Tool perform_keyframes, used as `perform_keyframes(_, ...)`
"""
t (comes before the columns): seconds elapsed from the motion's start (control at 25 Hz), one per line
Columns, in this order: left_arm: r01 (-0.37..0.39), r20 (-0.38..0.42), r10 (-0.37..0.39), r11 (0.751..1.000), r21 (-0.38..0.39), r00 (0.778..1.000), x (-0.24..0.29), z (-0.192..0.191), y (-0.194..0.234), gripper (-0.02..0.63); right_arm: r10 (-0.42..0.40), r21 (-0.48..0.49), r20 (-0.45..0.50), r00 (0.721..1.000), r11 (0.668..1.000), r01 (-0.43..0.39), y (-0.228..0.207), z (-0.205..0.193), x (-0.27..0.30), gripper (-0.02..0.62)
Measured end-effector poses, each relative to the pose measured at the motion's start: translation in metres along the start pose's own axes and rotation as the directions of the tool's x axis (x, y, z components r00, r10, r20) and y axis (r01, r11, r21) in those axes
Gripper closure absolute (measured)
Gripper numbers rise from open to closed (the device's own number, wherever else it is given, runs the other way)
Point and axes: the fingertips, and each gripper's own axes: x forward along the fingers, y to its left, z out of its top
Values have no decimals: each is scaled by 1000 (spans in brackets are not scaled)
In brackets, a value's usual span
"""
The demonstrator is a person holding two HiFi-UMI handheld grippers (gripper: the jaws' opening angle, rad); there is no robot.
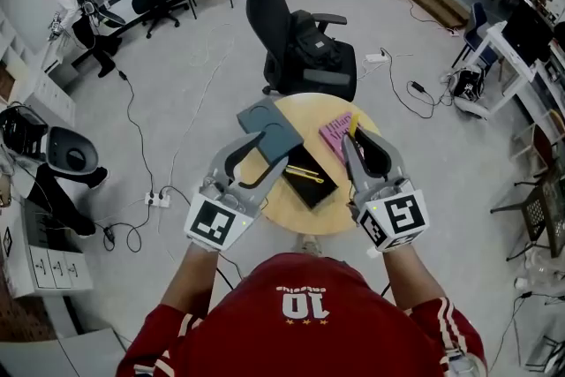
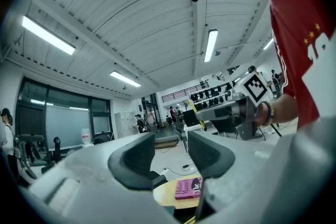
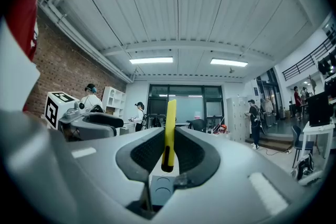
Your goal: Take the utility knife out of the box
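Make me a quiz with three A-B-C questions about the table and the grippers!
1. Where is the pink book? A floor; B round table; C chair.
2. What colour is the knife in the right gripper? A green; B blue; C yellow.
3. The left gripper is: A open, empty; B shut on the book; C shut on the knife.
Answers: B, the book lies on the tabletop; C, a yellow knife stands between the shut jaws; A, its jaws stand apart with nothing between.
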Motion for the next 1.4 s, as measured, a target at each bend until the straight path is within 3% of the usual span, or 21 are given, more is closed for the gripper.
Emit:
perform_keyframes(0.12, 55, -36, -53, 996, 64, 998, 10, -15, -3, 405, -1, 4, -6, 1000, 1000, 1, -2, -3, -1, 549)
perform_keyframes(0.24, 147, -88, -133, 972, 184, 987, 21, -34, -5, 403, -8, 7, -17, 1000, 1000, 8, -7, -8, -3, 549)
perform_keyframes(0.36, 231, -158, -201, 952, 203, 967, 33, -58, -12, 403, -22, 12, -31, 999, 1000, 23, -14, -14, -7, 549)
perform_keyframes(0.48, 313, -275, -253, 929, 198, 927, 50, -99, -18, 403, -39, 19, -48, 998, 999, 40, -23, -22, -12, 549)
perform_keyframes(0.8, 493, -471, -407, 867, 71, 783, 86, -213, -50, 403, -84, 39, -99, 991, 995, 89, -53, -45, -19, 549)
perform_keyframes(1.04, 633, -584, -515, 774, -3, 627, 104, -289, -83, 403, -122, 48, -133, 984, 990, 129, -77, -60, -27, 549)
perform_keyframes(1.24, 716, -676, -551, 696, -50, 489, 117, -349, -97, 403, -154, 46, -155, 976, 986, 163, -93, -69, -37, 549)
perform_keyframes(1.32, 736, -711, -552, 673, -71, 436, 120, -372, -100, 403, -172, 49, -169, 971, 982, 182, -100, -74, -44, 549)
perform_keyframes(1.4, 746, -727, -558, 659, -96, 400, 123, -392, -104, 403, -197, 52, -187, 962, 976, 210, -106, -81, -54, 549)
